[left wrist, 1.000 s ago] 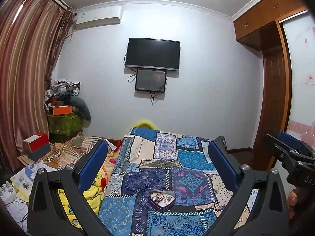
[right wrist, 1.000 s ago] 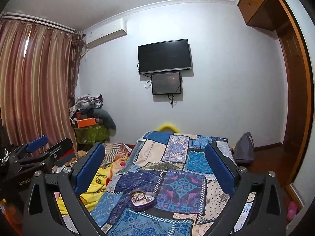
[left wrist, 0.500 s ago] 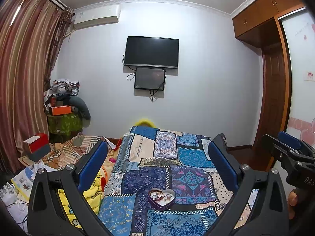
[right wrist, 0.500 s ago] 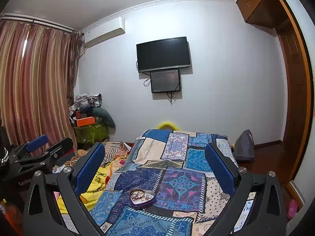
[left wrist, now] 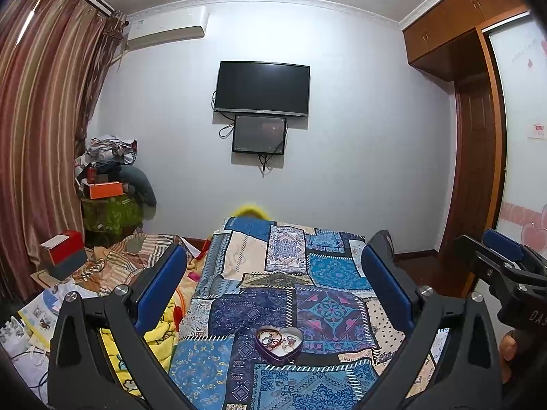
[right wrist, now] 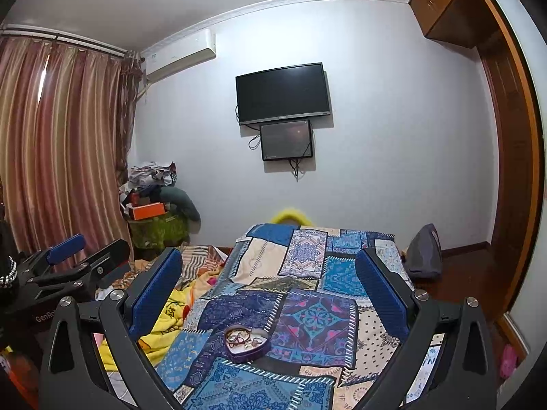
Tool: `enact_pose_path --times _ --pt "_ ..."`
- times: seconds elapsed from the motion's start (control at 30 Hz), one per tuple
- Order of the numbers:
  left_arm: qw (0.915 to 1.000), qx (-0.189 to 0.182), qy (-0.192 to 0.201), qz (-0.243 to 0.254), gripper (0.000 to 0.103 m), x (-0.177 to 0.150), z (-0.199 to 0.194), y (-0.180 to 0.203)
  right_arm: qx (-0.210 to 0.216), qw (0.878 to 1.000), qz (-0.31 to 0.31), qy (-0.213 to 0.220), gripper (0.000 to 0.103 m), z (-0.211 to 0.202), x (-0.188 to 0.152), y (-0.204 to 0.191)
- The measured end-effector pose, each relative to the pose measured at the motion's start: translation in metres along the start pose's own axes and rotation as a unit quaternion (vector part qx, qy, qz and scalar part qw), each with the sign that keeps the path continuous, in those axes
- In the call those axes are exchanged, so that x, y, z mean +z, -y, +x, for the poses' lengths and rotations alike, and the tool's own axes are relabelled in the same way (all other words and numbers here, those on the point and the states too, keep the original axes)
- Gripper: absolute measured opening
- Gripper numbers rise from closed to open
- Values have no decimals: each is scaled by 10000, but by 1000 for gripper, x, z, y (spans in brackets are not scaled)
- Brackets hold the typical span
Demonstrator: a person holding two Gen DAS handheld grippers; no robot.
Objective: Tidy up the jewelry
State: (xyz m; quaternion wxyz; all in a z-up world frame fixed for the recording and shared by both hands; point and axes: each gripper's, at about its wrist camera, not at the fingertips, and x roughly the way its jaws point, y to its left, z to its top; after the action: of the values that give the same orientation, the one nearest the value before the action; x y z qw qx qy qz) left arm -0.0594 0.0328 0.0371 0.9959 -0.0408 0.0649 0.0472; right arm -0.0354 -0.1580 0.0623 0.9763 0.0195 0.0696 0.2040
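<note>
A purple heart-shaped tin [left wrist: 273, 358] lies on the blue patchwork bed cover [left wrist: 324, 266], with bracelets and rings [left wrist: 270, 338] in it. My left gripper [left wrist: 273, 259] hangs above and short of the tin, open, with nothing between its blue pads. The right wrist view shows the same tin [right wrist: 246, 355] and jewellery [right wrist: 239, 336] low and left of centre. My right gripper [right wrist: 268, 263] is open and empty too, also well short of the tin. Each gripper shows at the edge of the other's view: the right one [left wrist: 502, 263] and the left one [right wrist: 78, 259].
A yellow blanket [left wrist: 160, 335] and striped bedding [left wrist: 136, 256] lie left of the cover. A red and grey box [left wrist: 63, 253], papers and a heap of clothes [left wrist: 109, 157] stand by the curtain. A grey bag [right wrist: 424, 253] sits at the bed's right. A wardrobe [left wrist: 478, 171] lines the right wall.
Both views have drifted only slightly, and the room sits a touch higher in frame. The tin and both grippers' jaws are unchanged.
</note>
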Motion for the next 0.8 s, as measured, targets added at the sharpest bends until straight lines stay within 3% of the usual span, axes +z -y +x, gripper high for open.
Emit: enact_pose_path --times 0.8 --pt "9997 -237 -72 -58 102 0 2 0 -27 10000 -16 4 101 2 1 -2"
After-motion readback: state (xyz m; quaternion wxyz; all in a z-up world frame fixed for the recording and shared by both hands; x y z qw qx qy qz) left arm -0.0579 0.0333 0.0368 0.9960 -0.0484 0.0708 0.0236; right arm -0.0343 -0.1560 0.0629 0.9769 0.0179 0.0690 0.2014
